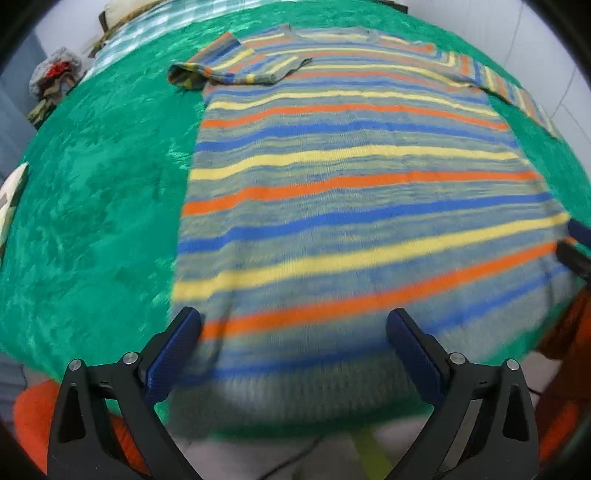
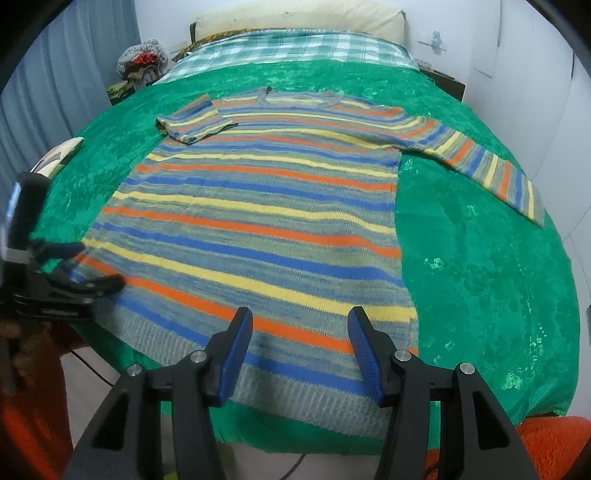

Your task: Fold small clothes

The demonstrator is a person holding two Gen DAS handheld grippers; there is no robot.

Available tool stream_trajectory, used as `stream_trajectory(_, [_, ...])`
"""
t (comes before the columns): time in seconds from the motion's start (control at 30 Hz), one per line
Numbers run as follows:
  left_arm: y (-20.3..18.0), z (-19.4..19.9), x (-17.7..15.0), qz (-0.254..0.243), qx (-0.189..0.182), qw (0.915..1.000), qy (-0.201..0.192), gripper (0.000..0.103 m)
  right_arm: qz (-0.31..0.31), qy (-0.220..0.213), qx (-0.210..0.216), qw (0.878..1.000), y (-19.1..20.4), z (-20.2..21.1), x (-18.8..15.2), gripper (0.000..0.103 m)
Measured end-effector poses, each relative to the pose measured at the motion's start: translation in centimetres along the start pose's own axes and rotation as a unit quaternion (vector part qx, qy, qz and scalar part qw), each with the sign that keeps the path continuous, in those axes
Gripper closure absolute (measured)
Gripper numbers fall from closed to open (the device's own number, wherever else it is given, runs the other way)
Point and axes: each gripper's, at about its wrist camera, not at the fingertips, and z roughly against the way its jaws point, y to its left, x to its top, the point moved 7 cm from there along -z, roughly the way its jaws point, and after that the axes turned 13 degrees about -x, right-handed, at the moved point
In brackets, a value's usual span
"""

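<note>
A knitted sweater [image 1: 351, 177] [image 2: 258, 221] with blue, yellow and orange stripes lies flat on a green blanket [image 1: 92, 206] [image 2: 480, 277], hem toward me. One sleeve [image 2: 192, 123] is folded in over the chest, and the other sleeve [image 2: 487, 166] stretches out to the right. My left gripper [image 1: 295, 328] hangs open and wide above the hem's left part, nothing between its fingers; it also shows at the sweater's left edge [image 2: 92, 266]. My right gripper [image 2: 301, 332] stands open above the hem near the right corner, not pinching the knit; its tips [image 1: 567, 236] show at the right.
A cream pillow [image 2: 295, 18] and checked sheet [image 2: 288, 48] lie at the bed's head. A pile of clothes [image 2: 142, 61] sits at the back left, and a pale folded item [image 2: 55, 157] at the left edge. Orange fabric [image 2: 554, 443] and a cable [image 2: 96, 373] are below the bed's edge.
</note>
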Motion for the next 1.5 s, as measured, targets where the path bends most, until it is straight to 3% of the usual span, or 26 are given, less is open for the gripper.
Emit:
stream_trajectory(0.07, [-0.6,4.1,0.5,-0.003,-0.042,0.999,-0.012,0.002,-0.001,-0.002,0.004,1.0,-0.1,0.1,-0.1,0.049])
stream_trajectory(0.17, [-0.5,10.9,4.2,-0.014,-0.091,0.9939,-0.061,0.001,-0.003,-0.005,0.008,1.0,-0.4,0.3,-0.2,0.049])
stream_trajectory(0.27, [0.5,17.4,11.1,-0.024,-0.114,0.9826,-0.145,0.001,-0.008,-0.004,0.015,1.0,-0.6,0.1,0.0,0.047])
stream_trajectory(0.33, [1.0,18.2,14.8,-0.031,-0.117,0.9775,-0.172,0.001,-0.012,-0.001,0.022,1.0,-0.7,-0.2,0.2,0.047])
stream_trajectory(0.43, [1.1,13.7,19.7,-0.049,-0.11,0.9799,-0.159,0.001,-0.022,0.004,0.029,0.999,-0.9,-0.4,0.2,0.047])
stream_trajectory(0.57, [1.0,2.4,22.2,-0.111,-0.043,0.9869,-0.109,0.005,-0.027,0.007,0.026,0.999,-1.1,-0.5,0.0,0.047])
stream_trajectory(0.67, [2.3,-4.1,22.3,-0.134,-0.017,0.9892,-0.058,0.026,-0.028,0.015,0.023,0.999,-1.3,-0.7,-0.4,0.047])
stream_trajectory(0.7, [2.7,-6.0,22.2,-0.136,-0.018,0.9898,-0.039,0.027,-0.027,0.018,0.023,0.999,-1.3,-0.9,-0.6,0.047])
stream_trajectory(0.83, [4.1,-9.1,21.2,-0.141,-0.01,0.9899,-0.008,0.043,-0.031,0.03,0.023,0.999,-1.5,-1.4,-1.1,0.047])
stream_trajectory(0.87, [4.4,-9.0,21.1,-0.132,-0.012,0.9911,-0.011,0.064,-0.034,0.032,0.023,0.999,-1.6,-1.6,-1.1,0.047])
stream_trajectory(0.9, [4.9,-8.8,21.2,-0.119,-0.013,0.9927,-0.006,0.095,-0.037,0.034,0.024,0.998,-1.7,-1.7,-1.1,0.047])
stream_trajectory(0.97, [5.8,-7.5,21.6,-0.091,-0.023,0.9955,-0.014,0.097,-0.042,0.036,0.025,0.998,-1.9,-1.9,-1.1,0.047])
stream_trajectory(1.07, [9.6,-2.3,23.4,0.006,-0.056,0.9948,-0.085,0.097,-0.046,0.037,0.028,0.998,-2.2,-2.0,-1.0,0.047])
stream_trajectory(1.13, [14.4,1.8,24.1,0.097,-0.082,0.9821,-0.139,0.097,-0.046,0.033,0.029,0.998,-2.1,-1.8,-1.0,0.047])
stream_trajectory(1.17, [18.1,4.3,23.9,0.154,-0.089,0.9687,-0.173,0.098,-0.045,0.029,0.028,0.998,-2.1,-1.6,-1.0,0.047])
stream_trajectory(1.23, [23.7,6.8,22.9,0.224,-0.074,0.9504,-0.203,0.098,-0.04,0.025,0.027,0.999,-2.0,-1.5,-1.0,0.047])
stream_trajectory(1.33, [30.2,7.7,20.2,0.293,-0.043,0.9334,-0.202,0.098,-0.034,0.027,0.029,0.999,-1.6,-1.6,-1.1,0.047])
stream_trajectory(1.4, [32.3,7.1,18.1,0.322,-0.045,0.9265,-0.189,0.098,-0.033,0.03,0.03,0.999,-1.5,-1.8,-1.1,0.047])
stream_trajectory(1.5, [32.4,5.2,16.6,0.332,-0.053,0.9266,-0.168,0.099,-0.03,0.031,0.028,0.999,-1.2,-2.0,-1.0,0.047])
